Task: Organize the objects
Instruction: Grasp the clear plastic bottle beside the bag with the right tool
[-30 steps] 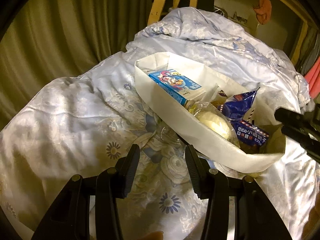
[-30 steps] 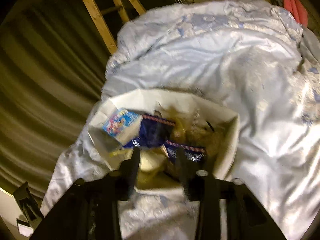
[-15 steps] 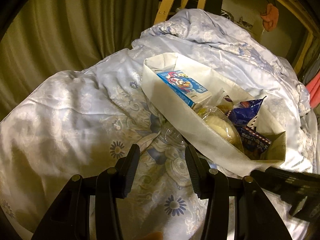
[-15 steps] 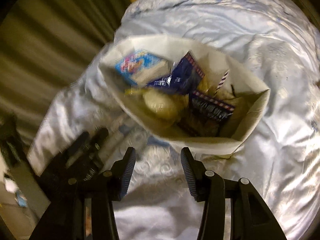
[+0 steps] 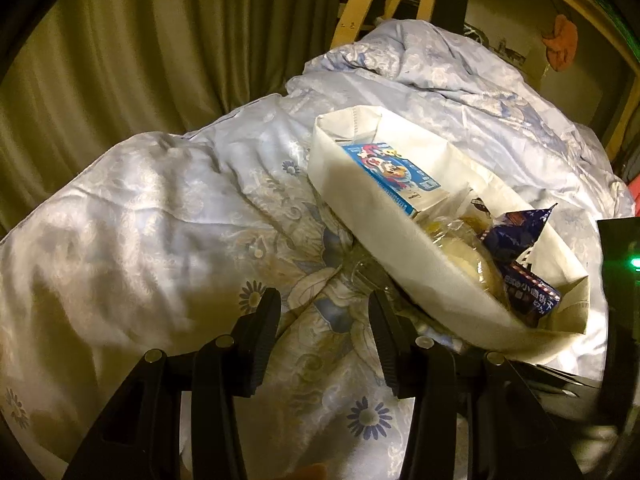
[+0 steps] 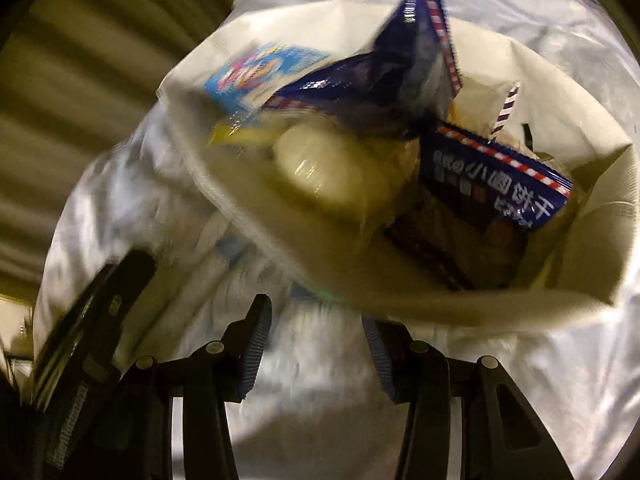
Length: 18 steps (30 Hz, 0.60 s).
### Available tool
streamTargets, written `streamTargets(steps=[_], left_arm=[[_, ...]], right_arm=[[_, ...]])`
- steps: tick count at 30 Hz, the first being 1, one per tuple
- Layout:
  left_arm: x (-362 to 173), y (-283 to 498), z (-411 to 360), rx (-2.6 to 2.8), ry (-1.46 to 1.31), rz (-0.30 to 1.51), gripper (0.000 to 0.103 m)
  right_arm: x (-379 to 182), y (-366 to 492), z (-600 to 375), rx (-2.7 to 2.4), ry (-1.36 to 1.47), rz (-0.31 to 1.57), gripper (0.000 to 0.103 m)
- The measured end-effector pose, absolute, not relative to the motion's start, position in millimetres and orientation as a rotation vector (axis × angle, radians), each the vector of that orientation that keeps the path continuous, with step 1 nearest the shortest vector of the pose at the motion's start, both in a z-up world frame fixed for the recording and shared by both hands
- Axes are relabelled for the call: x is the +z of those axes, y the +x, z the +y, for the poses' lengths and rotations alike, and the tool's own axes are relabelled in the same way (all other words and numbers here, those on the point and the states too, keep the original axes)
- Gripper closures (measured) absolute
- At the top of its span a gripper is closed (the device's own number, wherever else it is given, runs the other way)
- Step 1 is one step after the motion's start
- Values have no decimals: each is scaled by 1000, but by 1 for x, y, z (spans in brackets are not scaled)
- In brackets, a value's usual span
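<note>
A white cloth bag (image 5: 372, 208) lies open on a pale blue floral duvet (image 5: 168, 216). In it are a blue cartoon box (image 5: 394, 178), a wrapped pale bun (image 5: 466, 258) and dark blue snack packets (image 5: 520, 236). My left gripper (image 5: 324, 320) is open and empty, low over the duvet just left of the bag. My right gripper (image 6: 316, 328) is open and empty, right at the bag's near rim (image 6: 400, 300). The right wrist view shows the box (image 6: 260, 72), bun (image 6: 320, 172) and packets (image 6: 496, 184) close up.
A green curtain (image 5: 140, 48) hangs on the left. A wooden ladder frame (image 5: 360, 4) stands behind the duvet. The other gripper's black body shows at the right edge (image 5: 620, 280) of the left view and at lower left (image 6: 88, 312) of the right view.
My right gripper has moved down and in toward the bag, which now fills its view. My left gripper has shifted slightly left; the bag sits further right in its view.
</note>
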<state>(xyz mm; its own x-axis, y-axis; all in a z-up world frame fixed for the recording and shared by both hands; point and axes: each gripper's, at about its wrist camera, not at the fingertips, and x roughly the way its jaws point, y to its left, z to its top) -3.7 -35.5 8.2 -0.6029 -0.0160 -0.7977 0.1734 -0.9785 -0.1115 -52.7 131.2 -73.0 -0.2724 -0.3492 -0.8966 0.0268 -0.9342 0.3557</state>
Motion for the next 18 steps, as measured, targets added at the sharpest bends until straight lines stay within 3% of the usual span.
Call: streamTargets(steps=[12, 15, 17, 18], left_arm=[[10, -1, -43, -2711, 1303, 341, 59], [9, -1, -41, -2719, 1300, 338, 59], [8, -2, -41, -2728, 1303, 355, 59], [7, -2, -42, -2724, 1301, 364, 61]], right_arm=[[-95, -77, 129, -2242, 1462, -657, 58], [-94, -82, 124, -2325, 1438, -640, 58], [-95, -87, 119, -2364, 1421, -622, 55], [-97, -91, 113, -2367, 1422, -609, 48]])
